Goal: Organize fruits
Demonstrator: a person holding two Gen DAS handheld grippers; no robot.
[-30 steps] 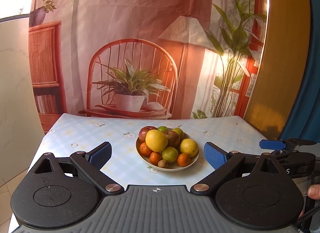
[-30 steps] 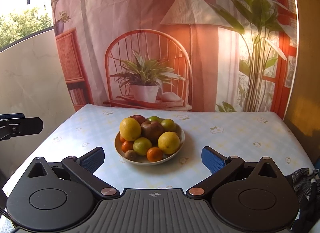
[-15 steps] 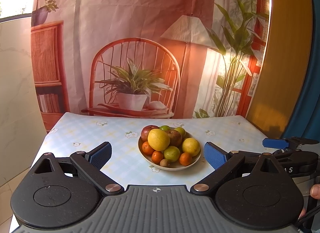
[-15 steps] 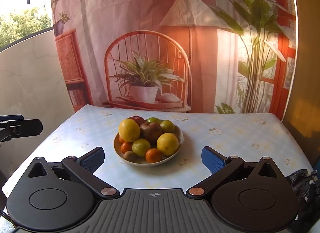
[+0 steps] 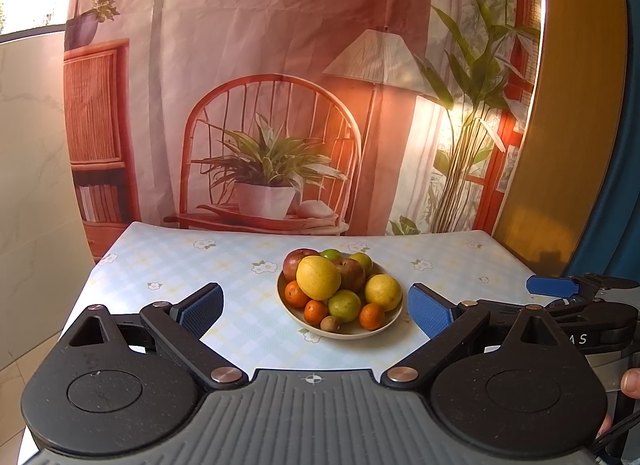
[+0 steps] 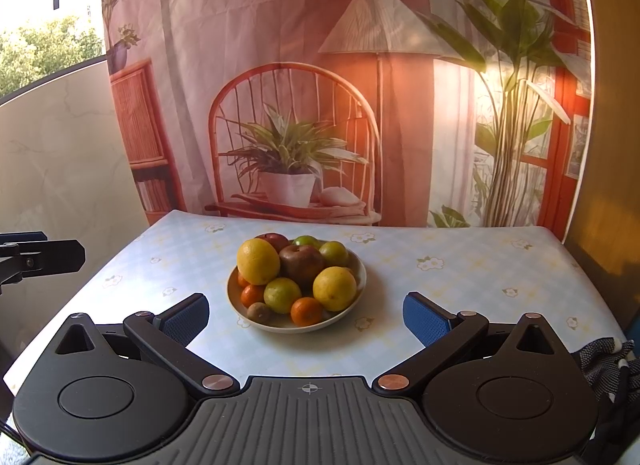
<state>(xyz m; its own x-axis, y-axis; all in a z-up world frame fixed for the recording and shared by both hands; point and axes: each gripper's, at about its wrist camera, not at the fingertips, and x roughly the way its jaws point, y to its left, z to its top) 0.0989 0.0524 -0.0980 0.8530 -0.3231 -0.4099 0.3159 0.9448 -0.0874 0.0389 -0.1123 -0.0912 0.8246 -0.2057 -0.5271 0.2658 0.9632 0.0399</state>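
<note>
A cream bowl (image 5: 384, 324) (image 6: 356, 265) sits mid-table, piled with several fruits: two yellow lemons (image 5: 318, 277) (image 6: 334, 288), red-brown apples (image 6: 301, 261), green limes (image 5: 344, 305), small oranges (image 6: 306, 311) and a kiwi (image 5: 330, 323). My left gripper (image 5: 316, 311) is open, its blue pads apart just short of the bowl. My right gripper (image 6: 306, 317) is open too, with the bowl straight ahead beyond its fingertips. Nothing is held. The right gripper's blue tip (image 5: 552, 286) shows at the right edge of the left wrist view.
The table wears a pale checked cloth with flowers (image 6: 460, 277). A printed backdrop of a chair, plant and lamp (image 5: 276, 137) hangs behind the table's far edge. A marble wall (image 6: 48, 169) stands at left. A fingertip (image 5: 631, 381) shows at far right.
Both views have tilted slightly, so the bowl sits a little lower and closer in each. Both grippers stay open and nothing was picked up.
</note>
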